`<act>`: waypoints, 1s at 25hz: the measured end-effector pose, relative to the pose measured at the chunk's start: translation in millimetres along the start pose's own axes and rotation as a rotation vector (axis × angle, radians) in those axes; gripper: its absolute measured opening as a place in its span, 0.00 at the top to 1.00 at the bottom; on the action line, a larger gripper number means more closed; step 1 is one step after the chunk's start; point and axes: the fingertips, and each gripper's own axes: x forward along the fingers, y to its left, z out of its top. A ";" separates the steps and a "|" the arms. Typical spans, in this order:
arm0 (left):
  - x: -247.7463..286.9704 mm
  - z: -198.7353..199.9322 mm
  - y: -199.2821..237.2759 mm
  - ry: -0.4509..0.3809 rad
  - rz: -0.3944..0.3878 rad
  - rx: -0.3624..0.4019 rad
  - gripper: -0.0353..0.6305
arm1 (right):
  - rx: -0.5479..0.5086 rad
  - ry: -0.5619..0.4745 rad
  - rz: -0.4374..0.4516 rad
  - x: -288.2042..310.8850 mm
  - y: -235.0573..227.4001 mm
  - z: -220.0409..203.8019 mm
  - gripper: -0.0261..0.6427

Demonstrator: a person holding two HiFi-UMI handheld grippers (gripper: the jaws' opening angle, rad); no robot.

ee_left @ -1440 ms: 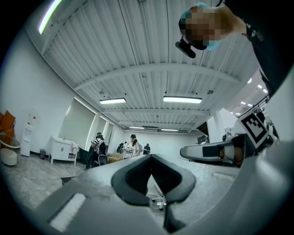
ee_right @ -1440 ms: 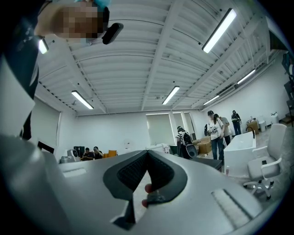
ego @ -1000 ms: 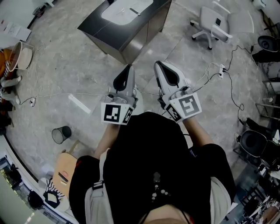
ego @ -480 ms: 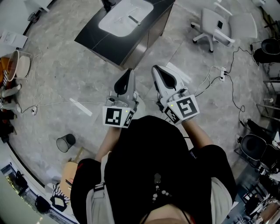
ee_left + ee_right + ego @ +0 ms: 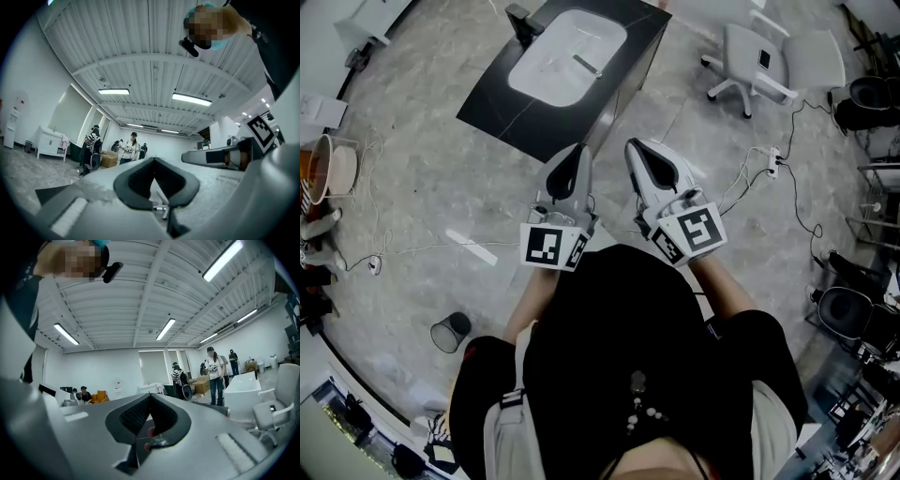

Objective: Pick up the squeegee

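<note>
A black counter (image 5: 497, 108) with a white sink basin (image 5: 546, 77) stands on the floor ahead in the head view. In the basin lies a thin, elongated object (image 5: 586, 64), possibly the squeegee; it is too small to tell. Both grippers are held level in front of the person's body, short of the counter. My left gripper (image 5: 573, 152) has its jaws together with nothing between them, as the left gripper view (image 5: 153, 160) also shows. My right gripper (image 5: 636, 146) is beside it, likewise shut and empty (image 5: 151, 395). Neither touches the counter.
A white office chair (image 5: 755, 56) stands to the right of the counter. Cables and a power strip (image 5: 773, 157) lie on the floor at right. A black bin (image 5: 450, 330) sits at lower left. Several people (image 5: 214, 373) stand far off in the room.
The person has walked forward: the counter and sink have come further into view and nearer, and the bin has slid down the picture. Both grippers stay shut and side by side.
</note>
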 end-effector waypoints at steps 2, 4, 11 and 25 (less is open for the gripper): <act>7.2 3.9 12.6 -0.010 -0.006 -0.002 0.94 | -0.013 -0.005 -0.006 12.6 -0.4 2.9 0.96; 13.7 7.9 24.8 -0.016 -0.004 -0.005 0.94 | -0.023 -0.007 -0.012 24.4 -0.6 5.7 0.96; 20.8 14.6 38.5 -0.018 -0.027 -0.001 0.94 | -0.047 -0.012 -0.027 45.1 -1.3 10.9 0.96; 47.6 15.2 80.7 -0.016 0.041 0.040 0.94 | -0.062 -0.026 0.046 98.8 -15.7 13.1 0.96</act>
